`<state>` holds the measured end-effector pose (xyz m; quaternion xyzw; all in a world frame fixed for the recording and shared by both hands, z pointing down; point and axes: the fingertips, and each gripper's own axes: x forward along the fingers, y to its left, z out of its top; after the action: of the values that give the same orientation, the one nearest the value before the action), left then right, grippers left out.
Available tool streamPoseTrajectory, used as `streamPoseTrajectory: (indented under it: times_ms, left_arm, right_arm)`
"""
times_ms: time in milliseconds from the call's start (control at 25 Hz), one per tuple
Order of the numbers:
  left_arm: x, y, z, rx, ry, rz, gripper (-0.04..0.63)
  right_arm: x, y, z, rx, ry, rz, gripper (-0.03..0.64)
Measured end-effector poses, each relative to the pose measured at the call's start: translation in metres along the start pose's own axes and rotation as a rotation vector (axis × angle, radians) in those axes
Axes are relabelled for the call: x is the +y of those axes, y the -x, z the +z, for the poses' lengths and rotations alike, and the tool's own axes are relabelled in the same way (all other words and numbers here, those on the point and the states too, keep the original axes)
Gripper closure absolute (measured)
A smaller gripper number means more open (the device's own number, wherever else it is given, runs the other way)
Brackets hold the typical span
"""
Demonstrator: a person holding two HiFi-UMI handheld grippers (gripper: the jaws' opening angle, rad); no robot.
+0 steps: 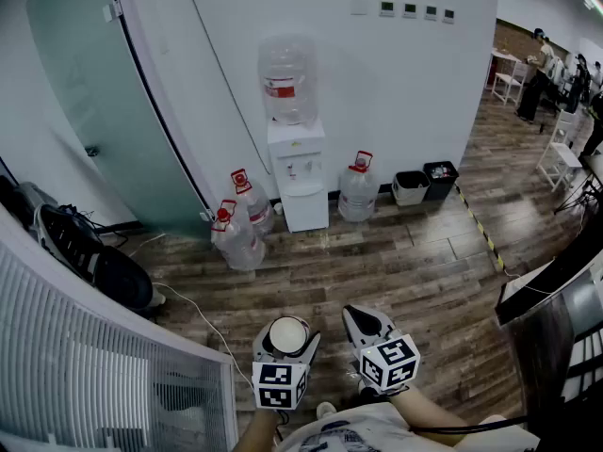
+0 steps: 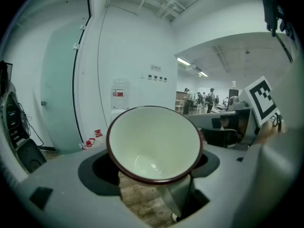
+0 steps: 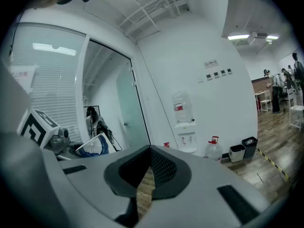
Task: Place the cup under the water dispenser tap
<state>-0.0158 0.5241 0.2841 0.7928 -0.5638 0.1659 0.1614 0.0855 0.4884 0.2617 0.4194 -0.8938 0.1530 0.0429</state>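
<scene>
The left gripper (image 1: 286,339) has its fingers spread wide and clamped on the sides of a white cup (image 2: 154,144) with a dark red rim. The cup sits between the fingertips, mouth up in the head view, with its handle (image 2: 178,199) hanging below the fingers. It is empty as far as its inside shows. The right gripper (image 3: 148,167) has its fingers pressed together on nothing, just to the right of the left fingers.

The water dispenser (image 1: 300,172), with a bottle (image 1: 287,81) on top, stands against the wall well ahead of both sets of fingertips, so the whole approach is left to do. Its taps are too small to make out from here.

The likeliest trouble is the hold itself. The cup wall tapers, and the fingers look near their widest, so a jolt while walking could let the cup slide down or tip out between them. The handle below the fingers could catch the edge of the dispenser's recess on the way in and twist the cup.

Spare water jugs (image 1: 237,238) stand on the floor ahead and to the left of the left fingers, with another jug (image 1: 358,191) ahead of the right fingers. A white cable (image 1: 203,320) lies on the floor to the left. Any of these could trip the person or get knocked.

The idle right fingers could bump the dispenser if they stay this close beside the cup.
</scene>
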Motion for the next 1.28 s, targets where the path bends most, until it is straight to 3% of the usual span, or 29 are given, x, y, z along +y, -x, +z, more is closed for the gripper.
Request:
streamPoseTrajectory:
  times_ms: [400, 1000, 1280]
  left_arm:
    - [-0.023, 0.019, 0.005, -0.010, -0.022, -0.028, 0.155]
    - [-0.066, -0.029, 0.026, -0.052, 0.044, 0.041, 0.155]
    - [-0.067, -0.059, 0.027, -0.045, 0.065, 0.058, 0.155]
  right_arm:
    - [0.010, 0.026, 0.002, -0.009, 0.031, -0.010, 0.597]
    - [-0.062, 0.053, 0.019, -0.027, 0.032, 0.061, 0.595]
    - [-0.103, 0.047, 0.013, -0.009, 0.015, 0.047, 0.595]
